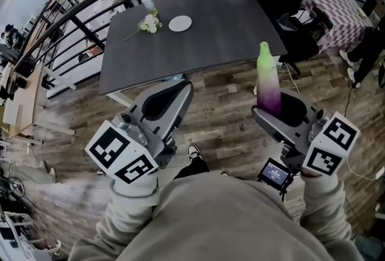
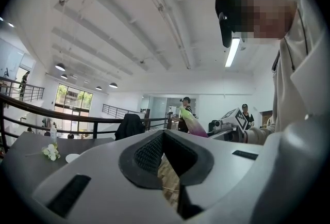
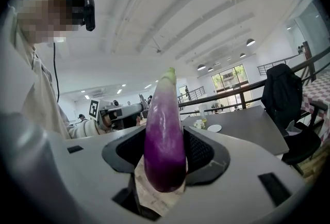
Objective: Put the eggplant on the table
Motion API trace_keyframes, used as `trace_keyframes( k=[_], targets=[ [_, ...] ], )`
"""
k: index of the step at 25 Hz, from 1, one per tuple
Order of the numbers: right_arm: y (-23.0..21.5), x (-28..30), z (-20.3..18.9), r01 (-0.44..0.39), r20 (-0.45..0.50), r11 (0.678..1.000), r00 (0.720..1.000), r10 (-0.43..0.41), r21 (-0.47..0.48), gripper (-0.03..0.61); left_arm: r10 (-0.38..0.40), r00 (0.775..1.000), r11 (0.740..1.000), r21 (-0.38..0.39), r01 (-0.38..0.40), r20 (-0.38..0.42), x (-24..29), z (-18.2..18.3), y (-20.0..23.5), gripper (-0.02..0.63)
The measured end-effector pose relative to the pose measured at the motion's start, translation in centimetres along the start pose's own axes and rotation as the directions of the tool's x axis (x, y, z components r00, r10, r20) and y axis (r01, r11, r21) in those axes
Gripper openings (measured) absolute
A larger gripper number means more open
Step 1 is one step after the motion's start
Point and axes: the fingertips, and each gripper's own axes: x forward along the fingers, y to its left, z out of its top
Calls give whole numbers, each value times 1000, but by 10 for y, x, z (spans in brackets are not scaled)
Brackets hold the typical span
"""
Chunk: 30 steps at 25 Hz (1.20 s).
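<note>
dark table [image 1: 210, 37]: one plate [image 1: 180, 23]; one eggplant [image 1: 267, 76] in right gripper [image 1: 278, 111]

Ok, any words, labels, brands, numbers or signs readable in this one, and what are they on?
No text can be read in any view.
Left marker cube and right marker cube: black-and-white square patterns only, no letters or numbers.
Small screen beside the right marker cube: lit, but too small to read.
Eggplant and table: no print visible.
</note>
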Motion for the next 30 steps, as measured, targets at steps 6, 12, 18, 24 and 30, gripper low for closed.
trace_keyframes(
  k=[6,12,18,24,30],
  targets=[
    [-9,34,7,8,-18,1000,1000,-8,9,229,-9,1000,1000,-19,9,-5,1,1,36,5],
    [-23,80,14,6,-48,1000,999,-6,14,229,3,1000,999,-50,-3,-1,2,-2,86,5],
    [-26,135,29,8,-70,1000,997,-9,-9,229,0,1000,998,-66,0,2,-4,4,137,5],
    [-31,190,48,16,-82,1000,996,-17,-24,229,-4,1000,998,-62,4,7,-6,17,193,5],
    [-37,245,59,21,-86,999,996,-23,-31,229,-28,1000,998,-49,28,-10,-11,16,242,5]
  ],
)
